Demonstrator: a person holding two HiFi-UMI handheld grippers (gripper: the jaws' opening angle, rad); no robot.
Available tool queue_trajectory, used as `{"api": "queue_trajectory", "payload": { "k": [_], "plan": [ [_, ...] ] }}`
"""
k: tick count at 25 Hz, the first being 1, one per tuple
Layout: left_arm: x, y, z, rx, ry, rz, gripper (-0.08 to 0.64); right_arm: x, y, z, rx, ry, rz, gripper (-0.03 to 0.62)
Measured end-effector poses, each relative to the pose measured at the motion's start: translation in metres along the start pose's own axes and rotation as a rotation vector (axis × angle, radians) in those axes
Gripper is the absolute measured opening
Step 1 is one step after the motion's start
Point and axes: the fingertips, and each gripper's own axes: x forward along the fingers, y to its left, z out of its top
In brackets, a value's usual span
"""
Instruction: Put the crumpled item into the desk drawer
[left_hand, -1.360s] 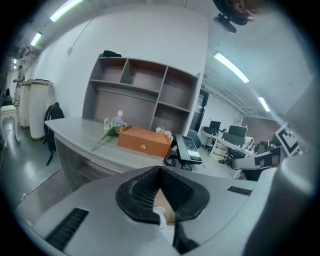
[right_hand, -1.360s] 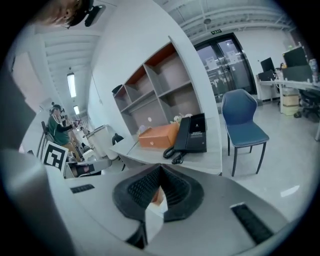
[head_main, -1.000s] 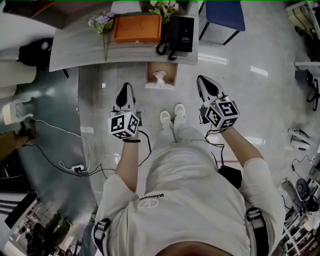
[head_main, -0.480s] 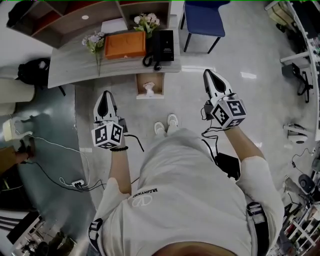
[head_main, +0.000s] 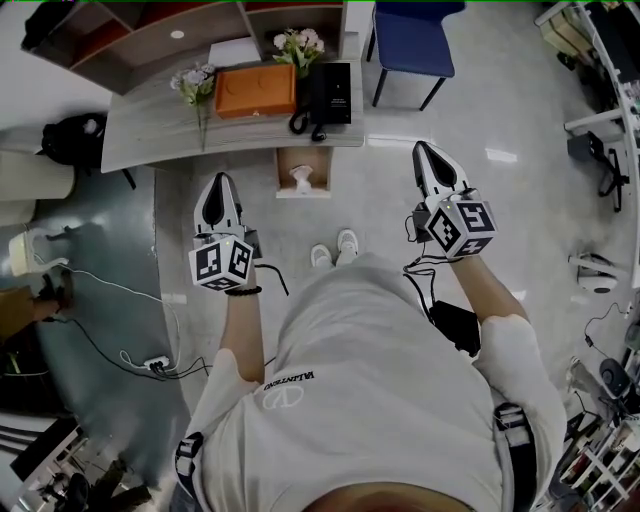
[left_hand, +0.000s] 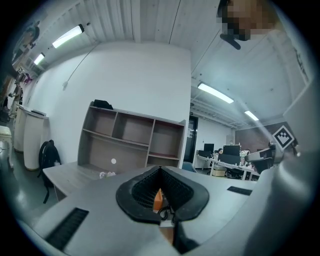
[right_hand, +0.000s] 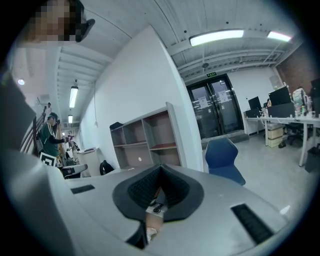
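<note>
Inside the open light-wood drawer (head_main: 284, 172) at the grey wood-grain desk's (head_main: 150, 125) front edge lies a white crumpled wad (head_main: 300, 180); left gripper (head_main: 219, 186) and right gripper (head_main: 424, 154), black-padded, both closed, empty

- I log the left gripper (head_main: 218, 185): raised, shifted outward, farther from the drawer (head_main: 281, 170).
- I log the right gripper (head_main: 421, 152): raised, also wider of it.
- shelf unit (head_main: 140, 30): newly in head view.

Office — grey desk (head_main: 150, 130), black telephone (head_main: 330, 92), blue chair (head_main: 412, 40), open shelving (left_hand: 132, 137), monitors (left_hand: 232, 150)
</note>
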Motion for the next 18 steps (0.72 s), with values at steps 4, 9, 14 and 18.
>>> {"api": "queue_trajectory", "payload": {
  "k": [4,9,14,18],
  "plan": [
    [0.002,-0.005,0.0,-0.004,0.001,-0.007,0.002,-0.001,0.0,-0.001,0.015,-0.001,0.009,-0.003],
    [0.0,-0.009,-0.004,-0.006,0.01,-0.006,0.002,-0.003,-0.003,-0.005,0.022,0.007,0.015,-0.003],
    [0.0,-0.011,-0.005,-0.004,0.015,0.011,0.002,-0.004,-0.003,-0.004,0.022,0.011,0.02,-0.003],
    [0.002,-0.016,-0.009,0.0,0.016,0.002,0.002,-0.006,-0.008,-0.006,0.027,0.008,0.016,-0.003]
  ]
}}
